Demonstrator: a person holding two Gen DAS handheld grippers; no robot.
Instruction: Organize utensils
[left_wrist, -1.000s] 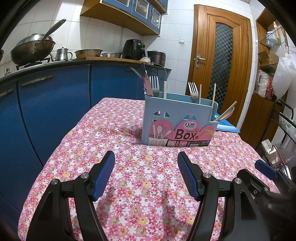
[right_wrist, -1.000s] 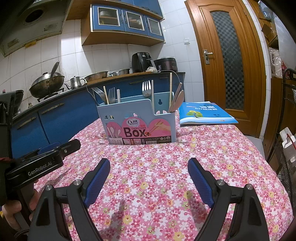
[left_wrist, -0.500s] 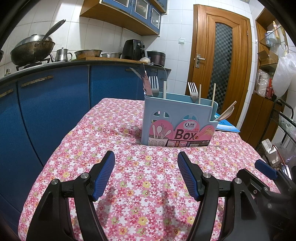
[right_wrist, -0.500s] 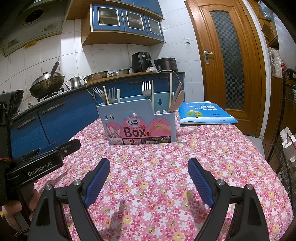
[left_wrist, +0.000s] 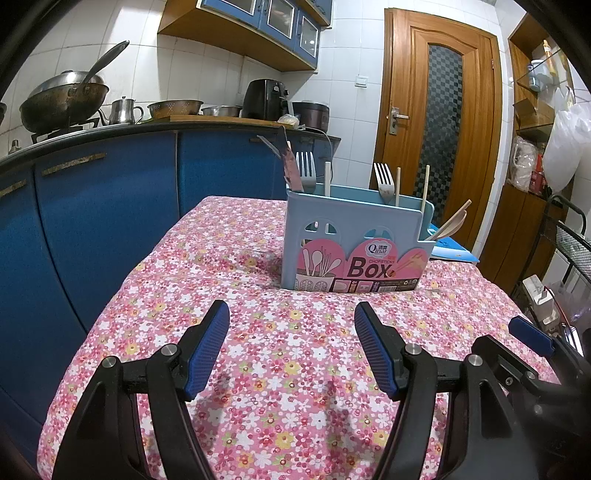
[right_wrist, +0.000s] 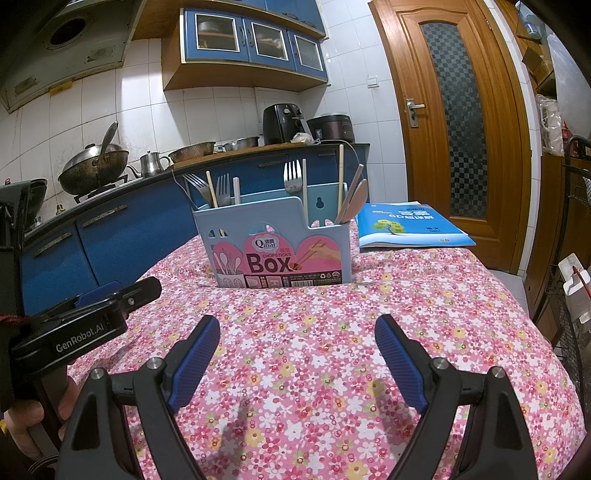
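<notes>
A light blue utensil box (left_wrist: 351, 251) with a pink "Box" label stands on the floral tablecloth (left_wrist: 258, 332); it also shows in the right wrist view (right_wrist: 280, 251). Forks (right_wrist: 293, 179), chopsticks (right_wrist: 341, 166) and spoons (right_wrist: 354, 199) stand upright in its compartments. My left gripper (left_wrist: 291, 332) is open and empty, hovering above the cloth in front of the box. My right gripper (right_wrist: 297, 349) is open and empty too, at a similar distance. The left gripper's body (right_wrist: 81, 325) shows at the left of the right wrist view.
A blue book (right_wrist: 406, 225) lies on the table right of the box. Blue cabinets (left_wrist: 92, 206) with a wok (left_wrist: 62, 99) and pots run along the left. A wooden door (left_wrist: 439, 122) is behind, a wire rack (left_wrist: 569, 243) at the right.
</notes>
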